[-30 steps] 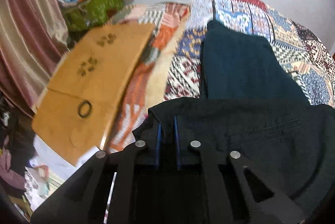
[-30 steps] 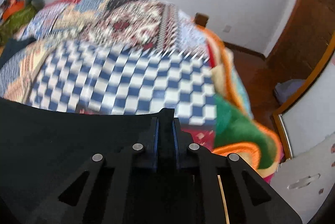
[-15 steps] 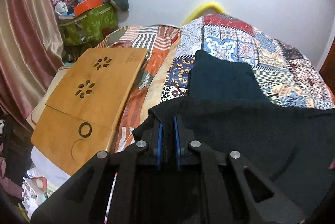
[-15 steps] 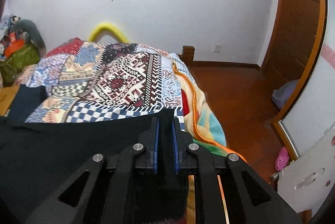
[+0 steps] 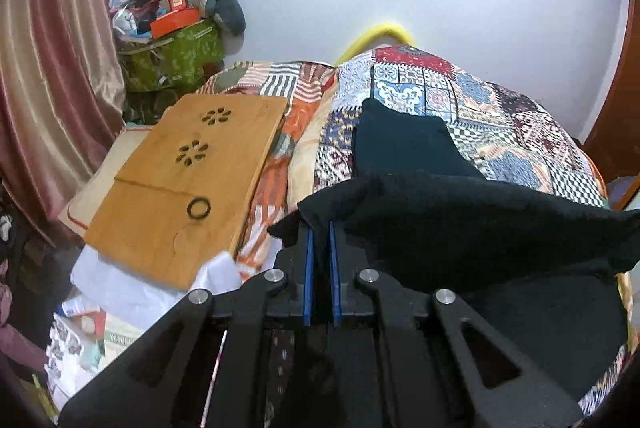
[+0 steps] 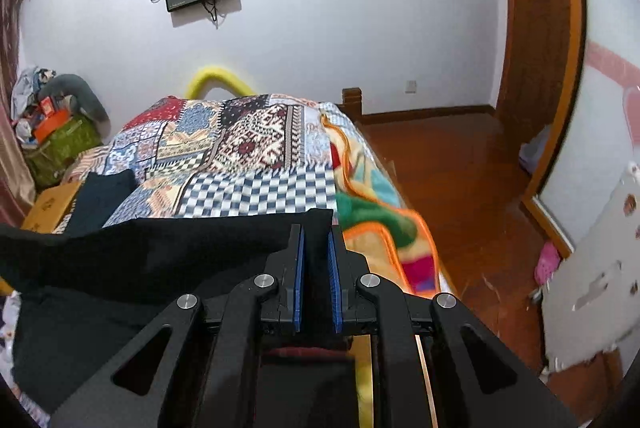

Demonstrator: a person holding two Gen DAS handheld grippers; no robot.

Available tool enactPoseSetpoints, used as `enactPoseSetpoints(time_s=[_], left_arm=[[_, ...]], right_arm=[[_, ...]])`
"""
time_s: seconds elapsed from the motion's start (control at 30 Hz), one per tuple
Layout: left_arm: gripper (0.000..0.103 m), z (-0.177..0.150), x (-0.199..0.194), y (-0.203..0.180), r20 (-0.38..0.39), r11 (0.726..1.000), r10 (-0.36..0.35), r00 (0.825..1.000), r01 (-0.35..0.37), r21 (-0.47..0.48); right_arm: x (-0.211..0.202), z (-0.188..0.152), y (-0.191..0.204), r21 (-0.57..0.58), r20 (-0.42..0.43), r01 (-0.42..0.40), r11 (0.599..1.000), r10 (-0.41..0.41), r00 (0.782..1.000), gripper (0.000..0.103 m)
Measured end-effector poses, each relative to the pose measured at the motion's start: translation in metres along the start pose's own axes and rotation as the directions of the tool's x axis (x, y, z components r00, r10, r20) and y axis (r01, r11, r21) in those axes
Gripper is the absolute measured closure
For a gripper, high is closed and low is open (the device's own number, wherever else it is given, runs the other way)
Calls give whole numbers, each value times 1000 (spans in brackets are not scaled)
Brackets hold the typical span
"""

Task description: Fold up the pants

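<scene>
The bed [image 6: 256, 187] with its patchwork quilt carries everything here. The pants [image 5: 480, 224] are dark, soft and floppy, and they look light: one end is lifted off the near edge of the bed and sags in a shallow curve between the two corners being held, while the rest trails away along the bed's left side towards the far edge. Cloth like this won't keep a shape by itself, so I'd say the corners of that lifted edge are the right places to grab, with the span kept taut so it doesn't bunch up.

The left gripper [image 5: 319, 228] has its fingers pinched narrow on the left corner, and the right gripper [image 6: 316, 232] is clamped the same way on the right corner.

Only the left wrist view shows the wooden lap tray [image 5: 188, 179] at the bed's left edge, plus how far the trailing leg reaches. Only the right wrist view shows the bed's right edge and the wood floor [image 6: 452, 179] beyond.
</scene>
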State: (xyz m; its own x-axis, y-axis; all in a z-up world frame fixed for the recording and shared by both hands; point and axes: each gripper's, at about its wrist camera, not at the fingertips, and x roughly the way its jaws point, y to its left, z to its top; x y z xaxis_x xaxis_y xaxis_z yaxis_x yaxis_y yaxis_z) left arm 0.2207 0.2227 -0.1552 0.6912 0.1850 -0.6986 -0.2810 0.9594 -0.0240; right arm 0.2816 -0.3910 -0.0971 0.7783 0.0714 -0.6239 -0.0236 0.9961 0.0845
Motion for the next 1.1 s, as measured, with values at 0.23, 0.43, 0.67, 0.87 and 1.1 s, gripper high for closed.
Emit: enactPoseSetpoints(time_s=[0.23,0.43,0.67,0.87,1.1], left_arm=[[96,-48,-25,13,-27,999,-4,1000,3,-35],[100,-93,-32,29,-94,999,5,996,-10,-52],[98,-109,-32,19,-144,1000,22,989,-19,18],[62,-105,-36,6,-155,998,-9,988,18,59],[26,-115,-31,-14,-168,993,-35,985,54,109]], right_arm=[[-24,-42,-12,50,-47,-16,999,18,999,93],[-23,-79,-14,44,-134,-7,999,13,991,93],[-19,-108,-14,-20,-236,89,996,-91,968,68],[-46,-87,2,-73,-161,102,992,-112,980,59],[-75,-48,65,-186,-30,-12,983,7,1000,47]])
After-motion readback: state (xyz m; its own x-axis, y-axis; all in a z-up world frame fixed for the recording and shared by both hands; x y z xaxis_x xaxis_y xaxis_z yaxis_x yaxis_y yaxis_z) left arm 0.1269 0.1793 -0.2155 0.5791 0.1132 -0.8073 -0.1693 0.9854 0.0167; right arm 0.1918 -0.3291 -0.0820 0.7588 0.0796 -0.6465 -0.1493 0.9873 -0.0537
